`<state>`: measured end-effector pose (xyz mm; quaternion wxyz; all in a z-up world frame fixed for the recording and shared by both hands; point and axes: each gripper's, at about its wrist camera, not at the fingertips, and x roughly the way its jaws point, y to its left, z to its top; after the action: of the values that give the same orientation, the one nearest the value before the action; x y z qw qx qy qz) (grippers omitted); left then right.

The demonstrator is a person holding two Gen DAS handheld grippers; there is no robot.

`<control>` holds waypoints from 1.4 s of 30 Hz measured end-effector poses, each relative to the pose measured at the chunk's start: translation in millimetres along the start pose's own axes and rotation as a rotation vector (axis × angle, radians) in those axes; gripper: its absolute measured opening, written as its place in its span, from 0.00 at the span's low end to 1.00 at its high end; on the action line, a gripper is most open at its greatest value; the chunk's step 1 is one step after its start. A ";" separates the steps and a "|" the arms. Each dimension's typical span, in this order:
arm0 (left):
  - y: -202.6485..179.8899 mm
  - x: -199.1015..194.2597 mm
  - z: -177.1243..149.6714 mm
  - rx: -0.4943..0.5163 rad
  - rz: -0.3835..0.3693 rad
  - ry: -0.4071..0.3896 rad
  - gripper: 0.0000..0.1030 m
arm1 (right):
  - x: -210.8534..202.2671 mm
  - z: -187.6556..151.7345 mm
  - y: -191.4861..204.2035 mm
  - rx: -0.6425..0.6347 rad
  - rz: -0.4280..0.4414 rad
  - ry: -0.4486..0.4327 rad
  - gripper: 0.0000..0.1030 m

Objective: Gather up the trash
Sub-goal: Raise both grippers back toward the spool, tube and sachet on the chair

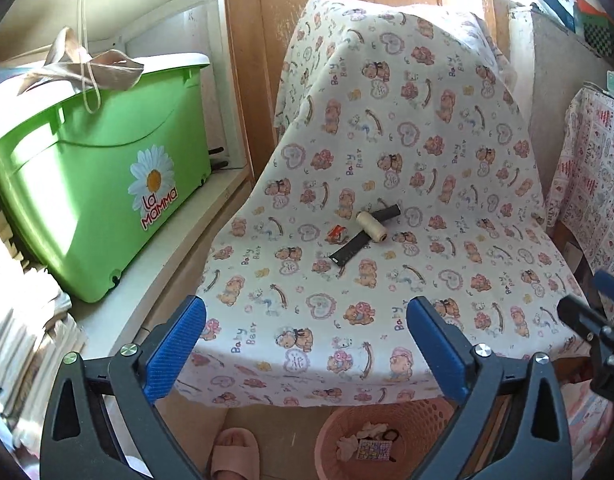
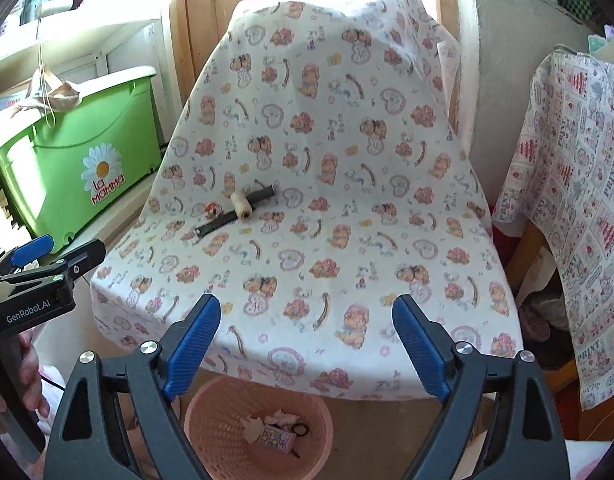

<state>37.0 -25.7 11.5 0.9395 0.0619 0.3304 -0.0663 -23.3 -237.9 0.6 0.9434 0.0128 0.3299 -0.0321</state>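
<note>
A: Trash sits in the pink basket (image 2: 227,424) at the bottom centre of the right wrist view, under the front edge of the covered seat: crumpled paper scraps (image 2: 267,420), a small patterned packet (image 2: 277,438) and a dark loop beside it.

B: And on the seat itself?

A: On the teddy-bear cloth (image 1: 427,184), left of centre in both views, a spool of cream thread (image 1: 371,226) lies across a black strip (image 1: 361,240), touching it. A small red and white scrap (image 1: 336,235) lies just beside them, to the left.

B: The tongs?

A: The left gripper (image 1: 307,316) stands wide open at the bottom of its own view, blue pads well apart, nothing between them but the cloth beyond. The right gripper (image 2: 307,316) is also spread wide and empty; both hang above the seat's front edge, touching nothing.

B: Anything round about?

A: A green bin (image 1: 95,184) with a daisy label stands on a shelf at the left of both views. A second printed cloth (image 2: 567,200) hangs at the right edge. A pink slipper (image 1: 235,452) shows at the bottom of the left wrist view.
</note>
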 end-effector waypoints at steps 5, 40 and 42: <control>5.2 -10.5 35.9 0.028 0.053 -0.105 0.95 | -9.3 38.4 -5.7 -0.041 -0.009 -0.085 0.87; 15.6 152.8 76.9 -0.110 -0.061 0.232 0.99 | 126.6 74.9 -40.2 0.015 -0.044 0.142 0.64; 21.8 161.3 77.7 -0.149 -0.070 0.266 0.99 | 129.2 75.2 -40.1 0.023 -0.043 0.145 0.67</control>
<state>212.9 -30.2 -28.3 0.8865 -0.0115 0.4578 -0.0657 121.5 -288.0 -21.2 0.9159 0.0187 0.3972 -0.0549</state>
